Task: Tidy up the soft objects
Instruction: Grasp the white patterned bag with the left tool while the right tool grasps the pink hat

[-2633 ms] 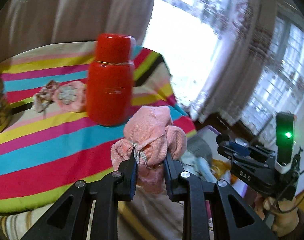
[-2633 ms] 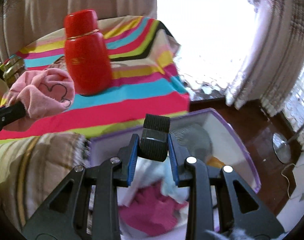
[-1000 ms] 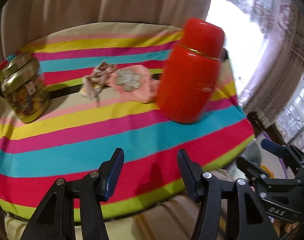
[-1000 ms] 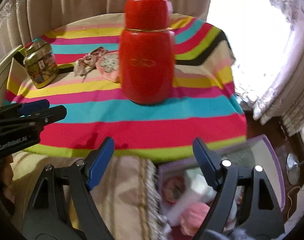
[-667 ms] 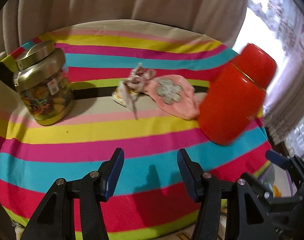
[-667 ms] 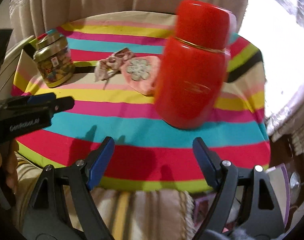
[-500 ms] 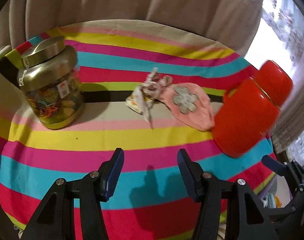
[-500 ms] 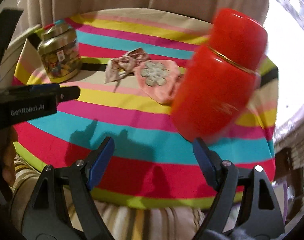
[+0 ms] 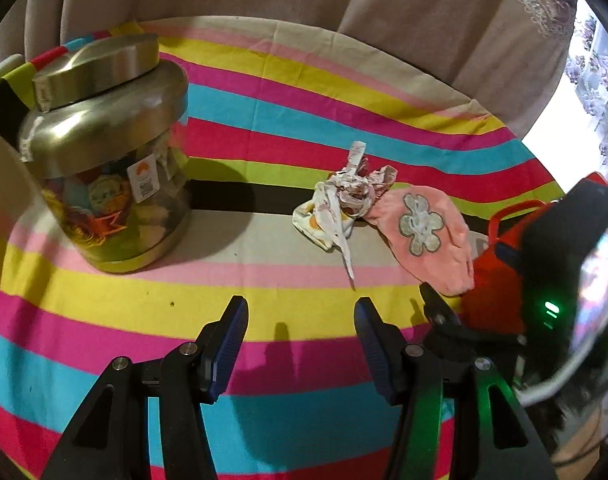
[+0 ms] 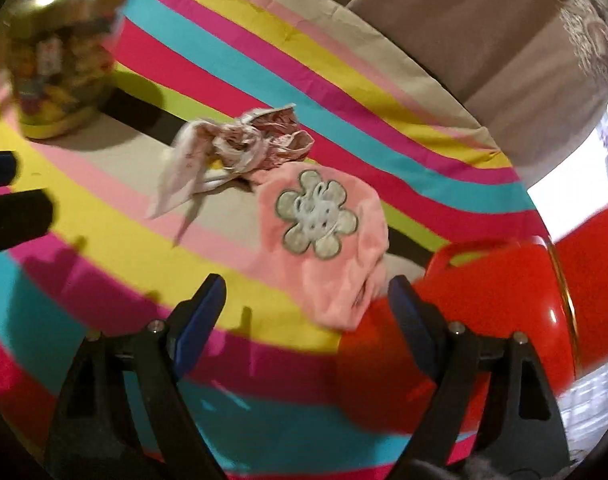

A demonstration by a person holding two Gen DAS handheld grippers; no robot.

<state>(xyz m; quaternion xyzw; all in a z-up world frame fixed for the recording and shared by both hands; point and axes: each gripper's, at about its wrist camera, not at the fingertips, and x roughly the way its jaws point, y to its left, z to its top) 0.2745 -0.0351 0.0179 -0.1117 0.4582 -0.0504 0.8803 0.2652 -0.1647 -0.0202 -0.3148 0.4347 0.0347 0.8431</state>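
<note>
Two soft bits are left on the striped bench (image 9: 104, 312): the pink flower cloth (image 10: 324, 248) and the crumpled patterned rag (image 9: 344, 204), touching each other between the candy jar (image 9: 104, 152) and the red flask (image 10: 484, 320). Both of our grippers are empty. The right gripper (image 10: 304, 312) has wide jaws near the pink cloth's edge, not touching; the left gripper (image 9: 300, 344) has narrower jaws, above bare stripes.

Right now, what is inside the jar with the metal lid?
Through the jar's clear wall, colourful pieces with printed patterns fill the lower part. What they are is unclear, and the metal lid hides whatever lies near the top.
</note>
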